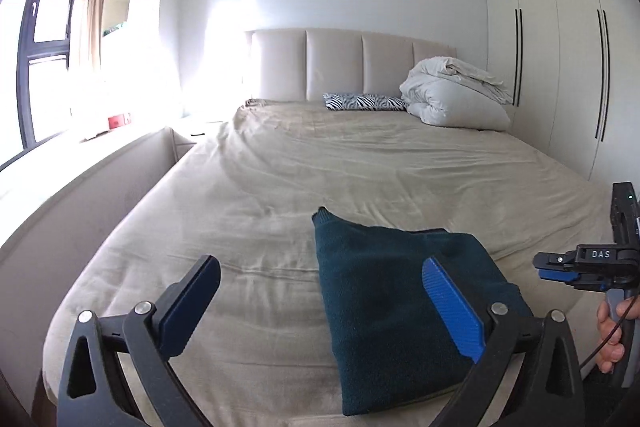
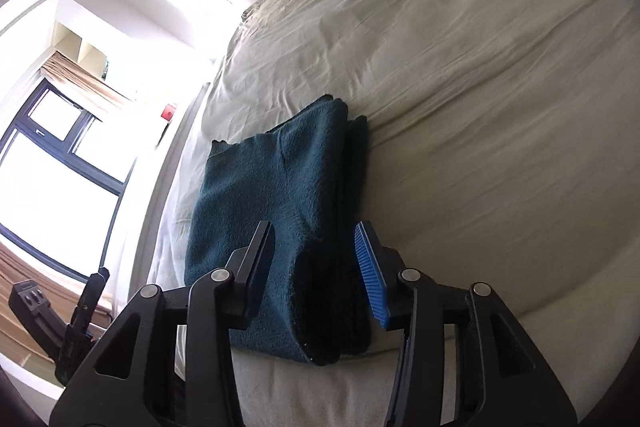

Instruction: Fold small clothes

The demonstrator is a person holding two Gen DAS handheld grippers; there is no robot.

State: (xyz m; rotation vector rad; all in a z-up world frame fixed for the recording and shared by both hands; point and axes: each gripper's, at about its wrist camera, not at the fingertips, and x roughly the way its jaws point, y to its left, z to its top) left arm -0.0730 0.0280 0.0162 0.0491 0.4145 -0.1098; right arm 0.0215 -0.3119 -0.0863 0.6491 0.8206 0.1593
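A dark teal fleece garment lies folded in a compact rectangle on the beige bed sheet near the foot of the bed. It also shows in the right wrist view, with layered folds along its right side. My left gripper is open and empty, held above the bed, its right finger over the garment. My right gripper is open and empty, its fingers straddling the garment's near end. The right gripper also shows at the right edge of the left wrist view, held by a hand.
A white duvet pile and a zebra-print pillow lie by the padded headboard. White wardrobes stand on the right. A window ledge and window run along the left side of the bed.
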